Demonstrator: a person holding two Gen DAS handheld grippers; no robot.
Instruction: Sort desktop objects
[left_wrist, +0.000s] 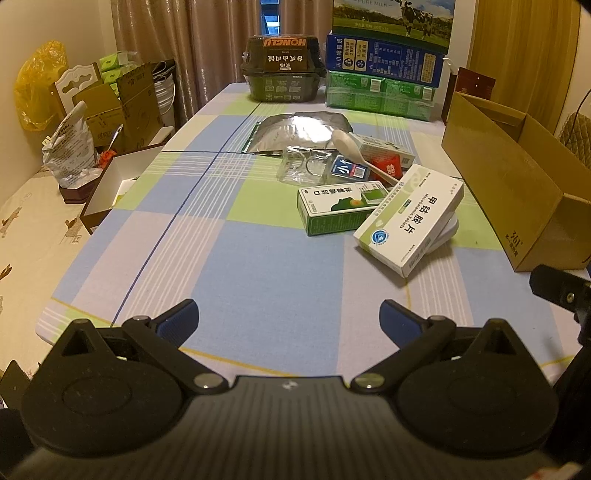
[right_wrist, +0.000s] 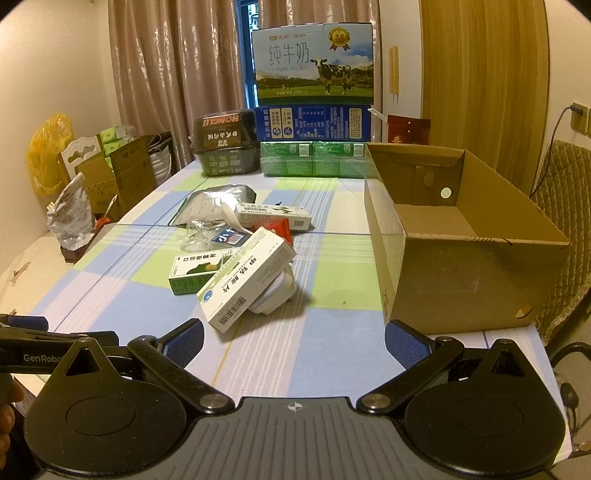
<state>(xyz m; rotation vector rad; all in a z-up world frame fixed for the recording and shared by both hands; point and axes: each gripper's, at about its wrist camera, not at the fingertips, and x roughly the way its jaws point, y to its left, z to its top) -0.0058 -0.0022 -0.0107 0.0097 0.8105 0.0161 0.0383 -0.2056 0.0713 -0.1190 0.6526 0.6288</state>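
A small heap of objects lies mid-table: a white medicine box (left_wrist: 413, 218) (right_wrist: 245, 277) leaning on a white round container (right_wrist: 275, 291), a green box (left_wrist: 338, 208) (right_wrist: 199, 271), a clear glass (left_wrist: 304, 166) (right_wrist: 201, 230), a white spoon (left_wrist: 354, 151), a long white-green box (left_wrist: 384, 147) (right_wrist: 275, 216), a red packet (left_wrist: 388, 168) (right_wrist: 282, 229) and a silver foil pouch (left_wrist: 295, 133) (right_wrist: 212, 201). An open, empty cardboard box (left_wrist: 517, 177) (right_wrist: 454, 236) stands to the right. My left gripper (left_wrist: 288, 317) and right gripper (right_wrist: 293, 338) hover open over the near table, nothing between their fingers.
Milk cartons (right_wrist: 314, 99) and a dark food container (right_wrist: 225, 144) are stacked at the table's far end. Cardboard boxes and bags (left_wrist: 110, 107) crowd the left side beyond the table edge. A chair (right_wrist: 565, 206) stands right of the box. The left gripper's body (right_wrist: 44, 350) shows at the left.
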